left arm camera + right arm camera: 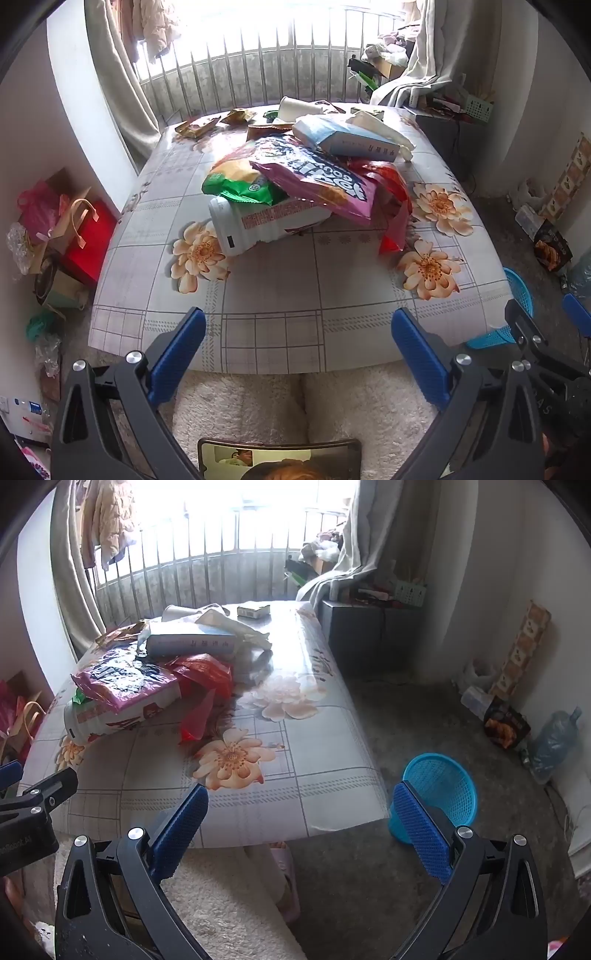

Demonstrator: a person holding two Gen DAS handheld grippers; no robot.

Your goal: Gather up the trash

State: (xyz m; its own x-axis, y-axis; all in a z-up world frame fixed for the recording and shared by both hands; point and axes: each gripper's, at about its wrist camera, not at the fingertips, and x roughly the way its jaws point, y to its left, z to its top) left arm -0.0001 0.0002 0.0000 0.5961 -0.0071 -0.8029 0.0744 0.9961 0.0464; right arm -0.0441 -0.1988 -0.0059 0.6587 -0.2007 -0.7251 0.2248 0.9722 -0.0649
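Observation:
A heap of trash lies on the flower-patterned table: a white plastic jar on its side, a green snack bag, a pink snack bag, a red wrapper and a pale blue box. The same jar, pink bag and box show in the right wrist view. A blue mesh basket stands on the floor right of the table. My left gripper hangs open over the table's near edge, empty. My right gripper is open and empty near the front right corner.
More wrappers and a paper cup lie at the table's far end by the railing. Gift bags crowd the floor on the left. A dark cabinet, a snack bag and a water bottle stand right. A fluffy cream rug lies below.

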